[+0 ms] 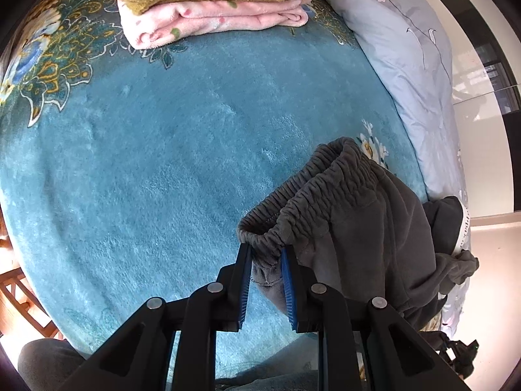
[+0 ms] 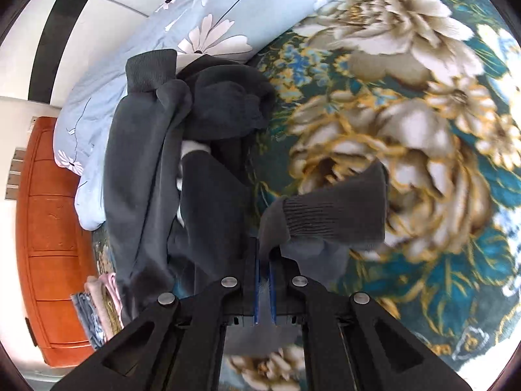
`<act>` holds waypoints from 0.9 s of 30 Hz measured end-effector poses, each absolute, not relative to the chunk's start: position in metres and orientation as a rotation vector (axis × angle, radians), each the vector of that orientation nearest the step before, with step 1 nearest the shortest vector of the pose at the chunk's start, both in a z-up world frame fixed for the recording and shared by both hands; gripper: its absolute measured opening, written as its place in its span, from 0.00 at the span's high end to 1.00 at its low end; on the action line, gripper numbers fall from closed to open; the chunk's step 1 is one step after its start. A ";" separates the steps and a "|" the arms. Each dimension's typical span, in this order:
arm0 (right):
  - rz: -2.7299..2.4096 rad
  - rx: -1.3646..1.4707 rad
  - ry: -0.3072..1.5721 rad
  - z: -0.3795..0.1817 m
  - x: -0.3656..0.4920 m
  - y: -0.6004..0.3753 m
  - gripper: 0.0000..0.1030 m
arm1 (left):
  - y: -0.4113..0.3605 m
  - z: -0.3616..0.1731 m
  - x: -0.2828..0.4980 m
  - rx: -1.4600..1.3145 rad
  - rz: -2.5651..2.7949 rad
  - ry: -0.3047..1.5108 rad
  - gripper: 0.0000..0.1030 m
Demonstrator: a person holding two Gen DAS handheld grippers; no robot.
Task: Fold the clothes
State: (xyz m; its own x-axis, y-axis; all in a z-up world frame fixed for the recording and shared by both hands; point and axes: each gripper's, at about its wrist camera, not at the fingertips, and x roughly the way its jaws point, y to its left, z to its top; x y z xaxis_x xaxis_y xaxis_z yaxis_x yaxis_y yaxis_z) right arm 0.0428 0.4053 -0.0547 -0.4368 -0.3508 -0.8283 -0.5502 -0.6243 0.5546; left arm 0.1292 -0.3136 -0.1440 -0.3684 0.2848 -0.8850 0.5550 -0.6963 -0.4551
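Dark grey fleece trousers [image 1: 355, 221] lie bunched on a teal floral blanket [image 1: 146, 163]. My left gripper [image 1: 267, 254] is shut on their gathered elastic waistband [image 1: 312, 189] and holds it a little above the blanket. In the right wrist view my right gripper [image 2: 264, 251] is shut on a trouser leg just behind its ribbed cuff [image 2: 332, 211], which sticks out to the right. The rest of the trousers [image 2: 156, 169] is heaped to the left, with another ribbed cuff [image 2: 149, 68] at the far end.
A stack of folded clothes [image 1: 208, 3], olive on pink, sits at the blanket's far edge. A pale blue daisy-print duvet [image 1: 413, 65] lies along the right side. An orange wooden cabinet [image 2: 52, 228] stands beside the bed, with folded items [image 2: 97, 306] by it.
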 end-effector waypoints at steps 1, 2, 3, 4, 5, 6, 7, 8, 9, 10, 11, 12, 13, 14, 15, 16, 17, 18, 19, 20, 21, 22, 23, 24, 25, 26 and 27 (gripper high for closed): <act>2.219 -1.581 1.301 -0.056 0.034 0.404 0.92 | -0.313 -0.144 0.129 1.647 -2.181 1.125 0.80; 2.256 -1.575 1.311 -0.053 0.029 0.401 0.89 | -0.313 -0.145 0.128 1.647 -2.178 1.125 0.80; 2.312 -1.565 1.316 -0.047 0.025 0.399 0.86 | -0.312 -0.145 0.128 1.648 -2.176 1.124 0.80; 2.369 -1.554 1.321 -0.041 0.021 0.397 0.75 | -0.312 -0.146 0.127 1.649 -2.173 1.123 0.80; 2.426 -1.542 1.325 -0.035 0.017 0.394 0.62 | -0.311 -0.147 0.126 1.649 -2.171 1.122 0.80; 2.474 -1.517 1.322 -0.030 0.018 0.395 0.58 | -0.311 -0.147 0.126 1.650 -2.168 1.121 0.80; 2.513 -1.478 1.312 -0.025 0.025 0.401 0.56 | -0.310 -0.148 0.125 1.650 -2.166 1.121 0.80; 2.551 -1.438 1.302 -0.020 0.033 0.406 0.55 | -0.310 -0.149 0.125 1.649 -2.166 1.123 0.80; 2.588 -1.397 1.291 -0.015 0.040 0.411 0.55 | -0.310 -0.149 0.125 1.648 -2.166 1.125 0.80; 2.591 -1.370 1.276 -0.016 0.049 0.418 0.55 | -0.310 -0.150 0.125 1.648 -2.165 1.126 0.79; 2.553 -1.360 1.255 -0.023 0.060 0.428 0.55 | -0.310 -0.152 0.124 1.649 -2.165 1.124 0.79; 2.498 -1.368 1.244 -0.034 0.070 0.437 0.55 | -0.310 -0.154 0.124 1.649 -2.163 1.124 0.79; 2.423 -1.398 1.244 -0.050 0.081 0.445 0.55 | -0.310 -0.155 0.124 1.649 -2.159 1.128 0.79; 2.360 -1.419 1.270 -0.067 0.089 0.450 0.55 | -0.310 -0.157 0.123 1.649 -2.153 1.134 0.79; 2.310 -1.428 1.328 -0.083 0.096 0.451 0.55 | -0.310 -0.159 0.123 1.649 -2.146 1.141 0.79; 2.259 -1.437 1.384 -0.099 0.102 0.452 0.55 | -0.310 -0.160 0.123 1.648 -2.139 1.148 0.78; 2.207 -1.445 1.440 -0.115 0.108 0.453 0.55 | -0.310 -0.161 0.123 1.647 -2.133 1.154 0.78; 2.169 -1.441 1.501 -0.128 0.112 0.452 0.55 | -0.310 -0.161 0.123 1.645 -2.132 1.157 0.78; 2.151 -1.428 1.559 -0.137 0.111 0.449 0.55 | -0.310 -0.161 0.123 1.643 -2.131 1.161 0.78; 2.139 -1.420 1.582 -0.142 0.107 0.445 0.55 | -0.309 -0.161 0.123 1.640 -2.130 1.164 0.78; 2.131 -1.412 1.577 -0.143 0.102 0.442 0.55 | -0.309 -0.161 0.123 1.637 -2.130 1.164 0.78; 2.123 -1.404 1.572 -0.145 0.098 0.438 0.55 | -0.308 -0.161 0.123 1.633 -2.130 1.167 0.78; 2.114 -1.397 1.568 -0.146 0.094 0.434 0.54 | -0.308 -0.161 0.123 1.628 -2.128 1.175 0.78; 2.107 -1.397 1.555 -0.146 0.090 0.431 0.54 | -0.308 -0.161 0.124 1.622 -2.125 1.184 0.78; 2.100 -1.406 1.531 -0.143 0.087 0.428 0.62 | -0.308 -0.162 0.124 1.617 -2.123 1.193 0.78; 2.093 -1.416 1.508 -0.140 0.084 0.425 0.86 | -0.307 -0.162 0.124 1.611 -2.121 1.202 0.78; 2.084 -1.430 1.484 -0.136 0.082 0.423 0.95 | -0.307 -0.162 0.124 1.606 -2.120 1.207 0.79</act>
State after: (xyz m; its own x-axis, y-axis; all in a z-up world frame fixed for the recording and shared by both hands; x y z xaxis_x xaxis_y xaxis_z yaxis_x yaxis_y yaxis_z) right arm 0.0817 0.4232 -0.1362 -0.5073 -0.3399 -0.7919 -0.6372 -0.4707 0.6102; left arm 0.1242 -0.3072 -0.1622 -0.3781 0.2902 -0.8791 0.6082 -0.6381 -0.4722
